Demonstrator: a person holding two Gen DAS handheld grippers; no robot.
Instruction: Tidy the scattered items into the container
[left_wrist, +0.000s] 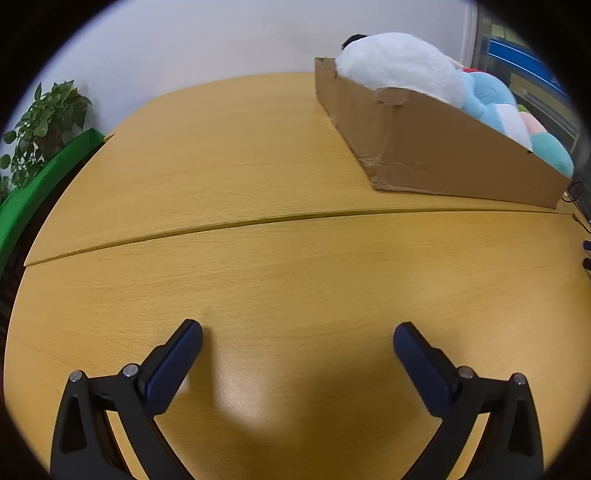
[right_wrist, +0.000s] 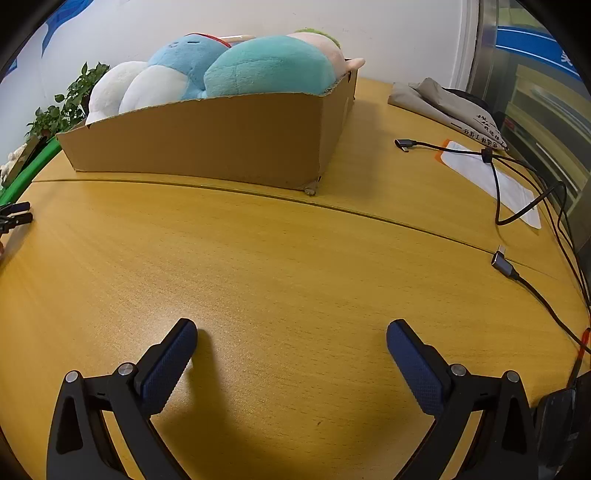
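Wooden table bearing a cardboard box filled with plush toys; my left gripper and right gripper both released, holding nothing

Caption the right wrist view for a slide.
Open right gripper hovers over wooden table; plush toys fill cardboard box.
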